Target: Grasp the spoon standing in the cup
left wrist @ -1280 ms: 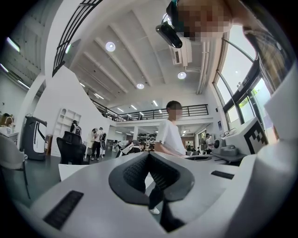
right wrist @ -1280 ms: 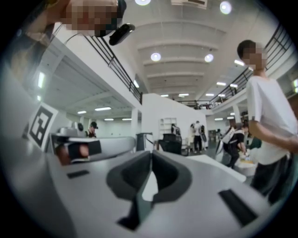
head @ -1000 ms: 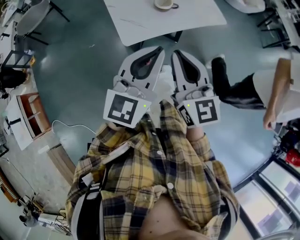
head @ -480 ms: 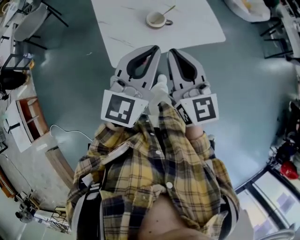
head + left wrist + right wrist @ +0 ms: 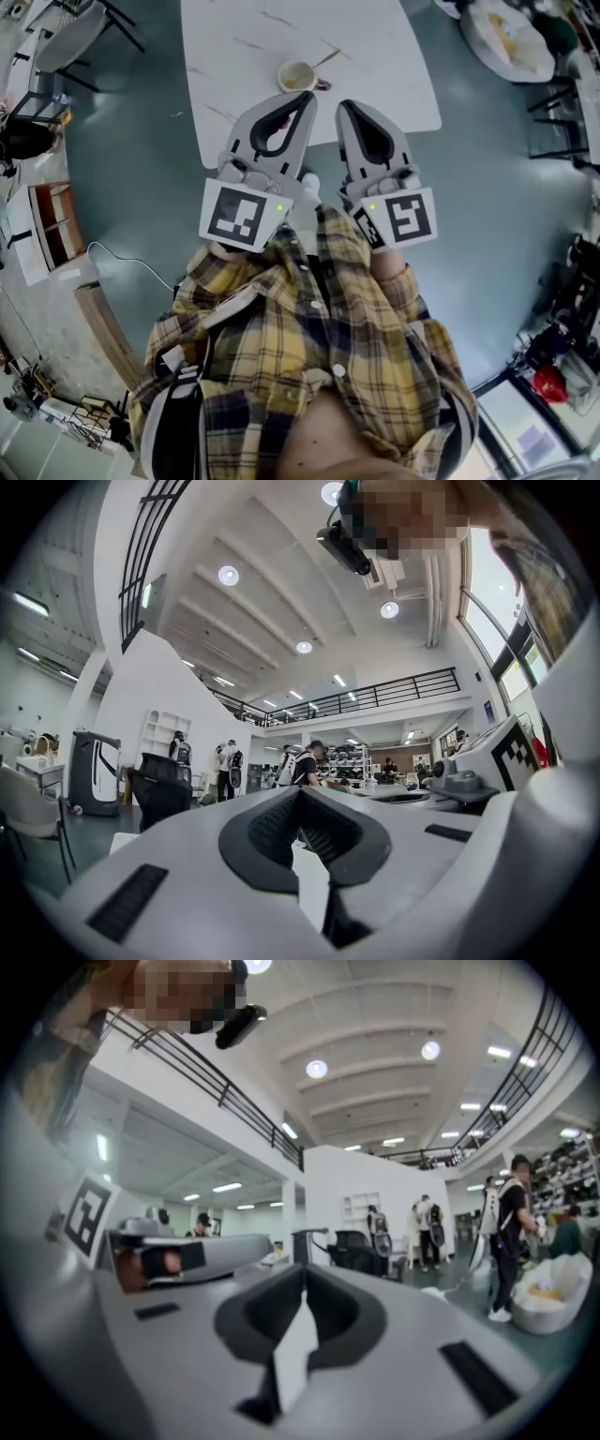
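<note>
Only the head view shows the task's things: the cup (image 5: 297, 77) stands near the near edge of the white surface (image 5: 375, 56), and the spoon (image 5: 327, 59) stands in it with its handle leaning out toward the far right. In that view the left gripper (image 5: 307, 97) points at the cup, its tip just short of it and not touching, while the right gripper (image 5: 345, 105) lies beside it to the right, its tip over the near edge of the surface. Both gripper views look level across a large hall and show neither cup nor spoon. What they show instead are the jaws: the left jaws are closed tip to tip with nothing between them, and the right jaws are likewise closed and empty. The left gripper view also catches standing people (image 5: 302, 761) far off and a dark chair (image 5: 157, 794). The hands behind the marker cubes are mostly hidden, and the person's plaid shirt (image 5: 309, 356) covers the near floor.
</note>
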A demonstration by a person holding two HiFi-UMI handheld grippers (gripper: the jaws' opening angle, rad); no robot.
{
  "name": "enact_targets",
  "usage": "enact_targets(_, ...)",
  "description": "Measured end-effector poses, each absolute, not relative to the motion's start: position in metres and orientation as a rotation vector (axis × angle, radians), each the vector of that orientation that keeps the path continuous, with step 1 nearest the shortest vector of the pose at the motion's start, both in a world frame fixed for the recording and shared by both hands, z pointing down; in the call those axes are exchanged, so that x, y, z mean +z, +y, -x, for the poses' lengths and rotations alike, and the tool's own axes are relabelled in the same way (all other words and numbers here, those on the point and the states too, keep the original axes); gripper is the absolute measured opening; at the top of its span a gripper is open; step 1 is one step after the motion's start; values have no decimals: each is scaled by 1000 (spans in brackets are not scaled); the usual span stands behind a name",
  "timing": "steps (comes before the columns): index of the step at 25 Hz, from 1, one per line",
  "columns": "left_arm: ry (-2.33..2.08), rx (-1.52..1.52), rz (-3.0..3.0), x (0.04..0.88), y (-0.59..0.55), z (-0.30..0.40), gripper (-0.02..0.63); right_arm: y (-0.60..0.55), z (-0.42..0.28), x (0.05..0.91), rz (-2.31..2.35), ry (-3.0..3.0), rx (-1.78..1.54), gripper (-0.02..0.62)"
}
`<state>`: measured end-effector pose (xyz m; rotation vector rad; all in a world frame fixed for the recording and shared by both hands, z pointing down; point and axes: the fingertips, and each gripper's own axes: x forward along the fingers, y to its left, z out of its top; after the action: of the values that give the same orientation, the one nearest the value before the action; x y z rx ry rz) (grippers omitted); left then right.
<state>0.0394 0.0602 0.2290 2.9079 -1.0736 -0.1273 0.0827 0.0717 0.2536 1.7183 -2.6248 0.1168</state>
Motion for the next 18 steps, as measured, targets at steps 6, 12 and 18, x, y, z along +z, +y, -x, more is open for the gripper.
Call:
enact_targets(6, -1178, -127, -2869, 231, 35, -57, 14, 47, -106, 261, -1633, -2671, 149, 34)
enact_targets(12, -1251, -102, -2823, 237, 14, -60, 14, 27, -114, 270, -1558, -2693, 193, 34)
enact_targets(18, -1311, -101, -2768, 246, -14, -44, 14, -1, -99, 279, -1479, -2697, 219, 34)
